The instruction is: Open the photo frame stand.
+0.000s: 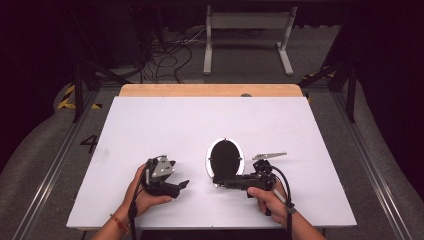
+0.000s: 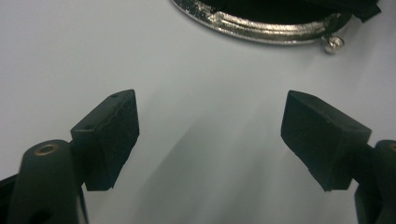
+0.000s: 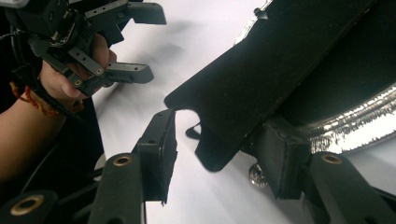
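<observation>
A black oval pouch (image 1: 225, 157) with a silver metal rim (image 2: 261, 28) lies on the white table (image 1: 175, 125), near the front middle. My right gripper (image 1: 219, 183) lies level at the pouch's near end, pointing left. In the right gripper view a black flap (image 3: 261, 79) of the pouch stands between the jaws of my right gripper (image 3: 219, 154). The right pad is against the flap and the left pad (image 3: 163, 144) stands off it. My left gripper (image 1: 181, 187) hovers left of the pouch, open, with bare table between its pads (image 2: 210, 140). It also appears across the table (image 3: 152, 44).
A wooden strip (image 1: 210, 90) runs along the table's far edge. Beyond it on the floor stand a white metal frame (image 1: 247, 35) and loose cables (image 1: 165, 60). Black posts (image 1: 77, 85) flank the table. The far half of the table is bare white.
</observation>
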Demonstrator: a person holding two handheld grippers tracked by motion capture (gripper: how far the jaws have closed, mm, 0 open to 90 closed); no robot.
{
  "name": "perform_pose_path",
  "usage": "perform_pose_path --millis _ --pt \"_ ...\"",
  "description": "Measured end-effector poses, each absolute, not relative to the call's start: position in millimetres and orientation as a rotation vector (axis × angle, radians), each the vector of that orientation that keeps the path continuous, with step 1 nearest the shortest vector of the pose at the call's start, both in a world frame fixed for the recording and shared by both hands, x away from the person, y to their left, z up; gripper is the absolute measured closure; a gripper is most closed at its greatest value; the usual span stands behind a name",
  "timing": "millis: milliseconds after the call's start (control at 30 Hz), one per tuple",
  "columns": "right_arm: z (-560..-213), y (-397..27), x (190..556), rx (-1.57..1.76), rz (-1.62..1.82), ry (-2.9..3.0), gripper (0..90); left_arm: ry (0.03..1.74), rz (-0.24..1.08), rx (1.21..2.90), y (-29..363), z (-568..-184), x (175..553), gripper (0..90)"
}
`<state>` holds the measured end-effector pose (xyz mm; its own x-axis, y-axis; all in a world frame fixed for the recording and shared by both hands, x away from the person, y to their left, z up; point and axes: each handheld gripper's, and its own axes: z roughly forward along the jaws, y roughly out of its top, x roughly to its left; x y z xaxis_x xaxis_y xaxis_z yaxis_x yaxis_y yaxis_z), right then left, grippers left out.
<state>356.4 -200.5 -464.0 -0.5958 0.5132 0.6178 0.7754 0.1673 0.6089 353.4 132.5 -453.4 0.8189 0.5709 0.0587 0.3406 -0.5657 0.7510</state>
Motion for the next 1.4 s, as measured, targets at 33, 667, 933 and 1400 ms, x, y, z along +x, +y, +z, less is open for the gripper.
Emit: perform_pose_path --millis 33,667,933,1400 --pt "-464.9 -199.9 356.5 -1.254 -1.4 -2.164 52.4 0.675 0.357 2.21 127.7 -452.3 358.6 20.2" --pt "-465.8 -200.2 368.0 -1.271 -1.429 -2.122 56.3 0.776 0.157 2.184 83.2 -453.9 414.5 17.3" --pt "-465.7 -201.8 374.8 -1.333 -1.481 -2.052 44.4 0.749 0.175 2.212 70.6 -463.3 412.7 17.5" --pt "-472.2 -202.9 375.8 -1.304 -1.535 -2.011 59.1 0.766 0.129 2.181 70.8 -466.0 414.3 15.5"
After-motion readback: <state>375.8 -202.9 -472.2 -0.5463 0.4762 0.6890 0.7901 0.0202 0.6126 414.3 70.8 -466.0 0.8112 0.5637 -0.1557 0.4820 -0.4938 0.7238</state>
